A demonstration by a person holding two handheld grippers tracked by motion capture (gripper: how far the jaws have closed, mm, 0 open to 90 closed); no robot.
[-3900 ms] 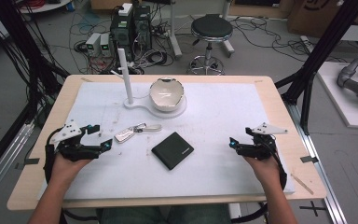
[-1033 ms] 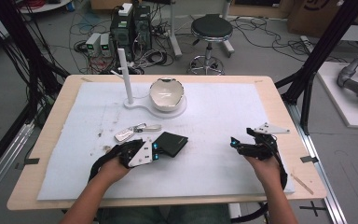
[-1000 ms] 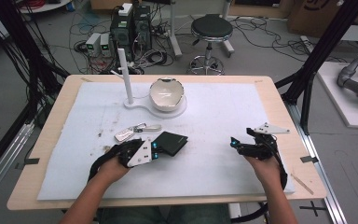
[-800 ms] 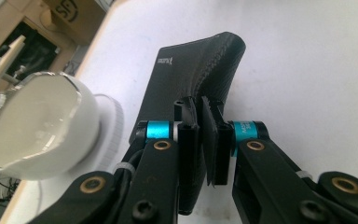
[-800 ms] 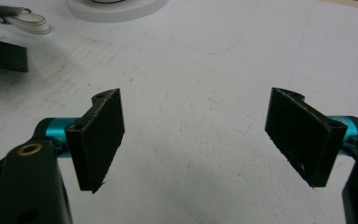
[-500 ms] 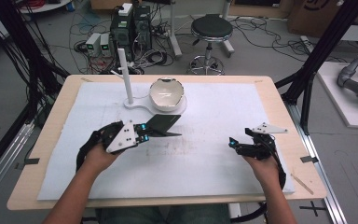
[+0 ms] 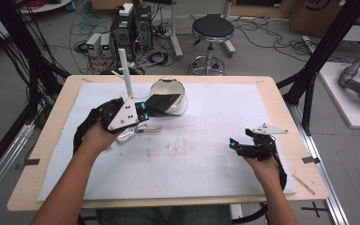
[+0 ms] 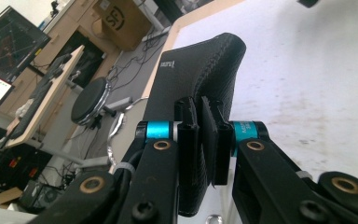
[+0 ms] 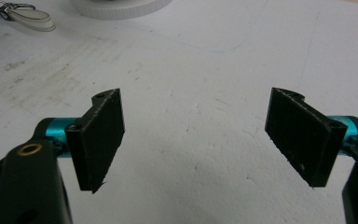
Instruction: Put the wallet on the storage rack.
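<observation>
1. While the left gripper [image 7: 143, 110] hangs over the far left part of the white table mat [image 7: 206, 154], its jaws are pinched on one edge of a black, stitched leather wallet [image 7: 161, 101], which juts out from them toward the round silver mirror on a white base [image 7: 171, 89].
2. From the left gripper view, the wallet [image 8: 200, 93] stands edge-on between the two black pads [image 8: 189, 149], gripped near its lower end only; most of its length is free above the pinch.
3. That short hold is the main risk as I judge it: the free end could swing or the smooth leather could slide out if the hand tilts or jerks, dropping the wallet onto the mat.
4. In the high view the wallet's far end overlaps the mirror, though touching or merely above it I cannot tell. A push further that way could knock the mirror or shift its base.
5. A bunch of keys with a silver fob [image 7: 133, 133] lies on the mat just beneath the left hand [image 7: 98, 136]; lowering carelessly could snag it.
6. A white upright post [image 7: 124, 70] stands just left of the mirror, near the left gripper's plate, and could be clipped by a sideways swing.
7. The right gripper [image 7: 243, 146] rests low at the near right, well apart from the wallet, its jaws spread wide with only bare mat between them in the right gripper view [image 9: 196, 135].
</observation>
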